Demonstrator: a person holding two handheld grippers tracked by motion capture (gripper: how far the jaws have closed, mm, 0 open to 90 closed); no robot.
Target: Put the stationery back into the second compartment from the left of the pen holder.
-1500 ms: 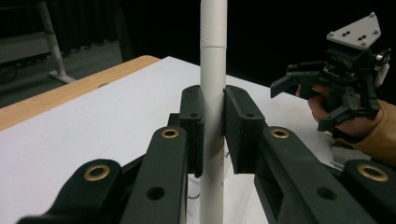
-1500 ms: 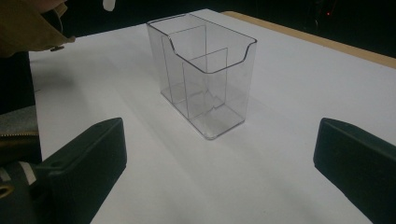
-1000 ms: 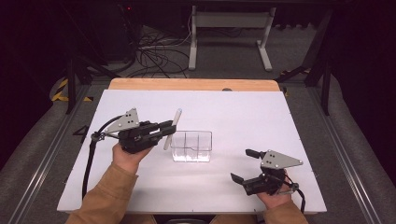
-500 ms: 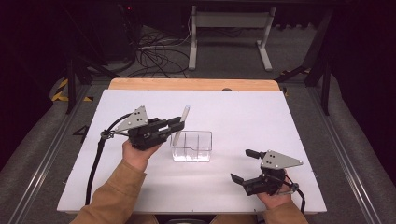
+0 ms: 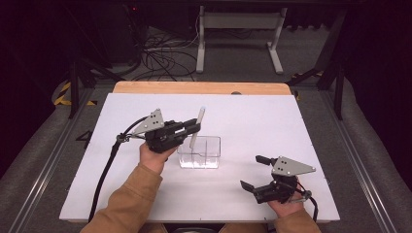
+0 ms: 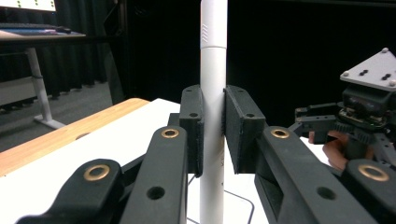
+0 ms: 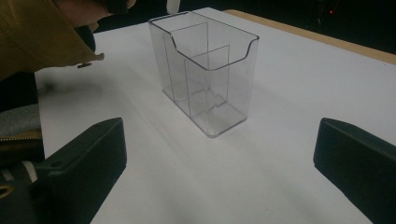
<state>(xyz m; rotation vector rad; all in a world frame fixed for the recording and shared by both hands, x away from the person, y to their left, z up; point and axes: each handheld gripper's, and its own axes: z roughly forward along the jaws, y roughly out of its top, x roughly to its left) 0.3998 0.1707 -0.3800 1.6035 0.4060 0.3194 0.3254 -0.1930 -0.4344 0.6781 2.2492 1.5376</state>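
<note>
A white pen stands nearly upright between the jaws of my left gripper, which is shut on its middle. In the left gripper view the pads of the left gripper press the pen from both sides. The pen's lower end hangs at the left end of a clear plastic box with compartments. The right gripper view shows the box empty, with the pen's tip just above its far rim. My right gripper rests near the front right, open and holding nothing.
The white tabletop has a wooden strip along its far edge. A tan sleeve reaches in beside the box. Cables and a desk frame lie on the floor beyond the table.
My left gripper has carried the pen rightward and slightly down to the box's left end, and the pen has tipped more upright. The right gripper has stayed put.
</note>
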